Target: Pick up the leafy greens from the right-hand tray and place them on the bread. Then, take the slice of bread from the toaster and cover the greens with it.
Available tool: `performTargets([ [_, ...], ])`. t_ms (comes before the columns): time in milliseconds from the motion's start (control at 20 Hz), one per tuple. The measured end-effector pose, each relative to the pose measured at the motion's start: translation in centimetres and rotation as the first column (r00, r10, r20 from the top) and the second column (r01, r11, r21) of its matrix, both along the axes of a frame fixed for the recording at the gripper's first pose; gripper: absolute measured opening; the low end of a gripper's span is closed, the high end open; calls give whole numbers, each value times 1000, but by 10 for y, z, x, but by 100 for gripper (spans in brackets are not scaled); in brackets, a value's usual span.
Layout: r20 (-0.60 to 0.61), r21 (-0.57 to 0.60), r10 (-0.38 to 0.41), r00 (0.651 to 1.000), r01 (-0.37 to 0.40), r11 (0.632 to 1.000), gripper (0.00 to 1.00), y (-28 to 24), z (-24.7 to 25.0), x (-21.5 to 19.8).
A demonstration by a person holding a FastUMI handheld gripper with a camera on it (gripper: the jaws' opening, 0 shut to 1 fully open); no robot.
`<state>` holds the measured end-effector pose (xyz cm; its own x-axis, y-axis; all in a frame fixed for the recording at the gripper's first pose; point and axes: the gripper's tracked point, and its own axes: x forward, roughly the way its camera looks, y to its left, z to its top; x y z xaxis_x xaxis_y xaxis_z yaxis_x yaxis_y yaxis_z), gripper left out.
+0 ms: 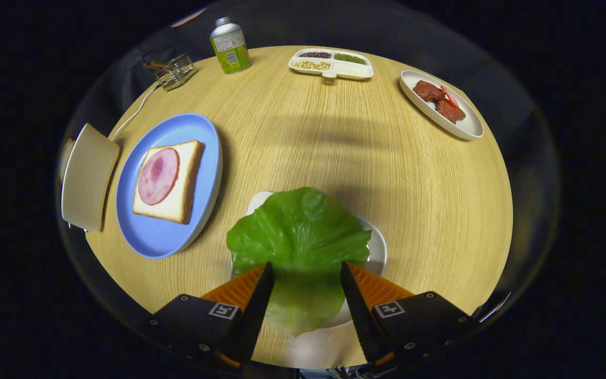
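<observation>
A big green lettuce leaf (299, 237) lies on a white tray (379, 248) at the near edge of the round wooden table. My gripper (305, 269) is open just above it, one finger on each side of the leaf's near half, with the leaf showing between them. To the left, beyond the fingers, a blue plate (150, 239) holds a slice of bread (190, 179) topped with a round of ham (158, 175). A beige toaster (87, 176) stands left of the plate at the table's edge; I cannot make out its slot or the bread in it.
A green bottle (230, 45) and a small wire rack (175, 71) stand at the far left. A divided white dish (332, 66) of beans sits at the far side, and an oval dish (468, 126) with meat pieces at the far right. Bare wood lies in between.
</observation>
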<state>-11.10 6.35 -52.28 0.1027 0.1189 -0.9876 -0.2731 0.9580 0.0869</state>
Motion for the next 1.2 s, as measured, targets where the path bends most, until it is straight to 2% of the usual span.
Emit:
performTargets([
  [150, 5, 5, 10, 1000, -10, 1000, 70, 1, 0, 1],
  [200, 9, 6, 7, 1000, -7, 1000, 63, 0, 0, 2],
  [400, 3, 1, -50, 999, 50, 999, 25, 0, -1, 2],
  [500, -14, 8, -92, 996, 92, 996, 12, -1, 0, 3],
  [600, -39, 29, -154, 987, 155, 988, 4, -1, 3, 2],
  [700, -22, 54, -180, 983, 181, 982, 3, 0, 13, 5],
  [900, 28, 101, -186, 982, 183, 978, 3, 13, 44, 17],
  [1200, 52, 238, -178, 983, 161, 958, 3, 70, 86, 31],
])
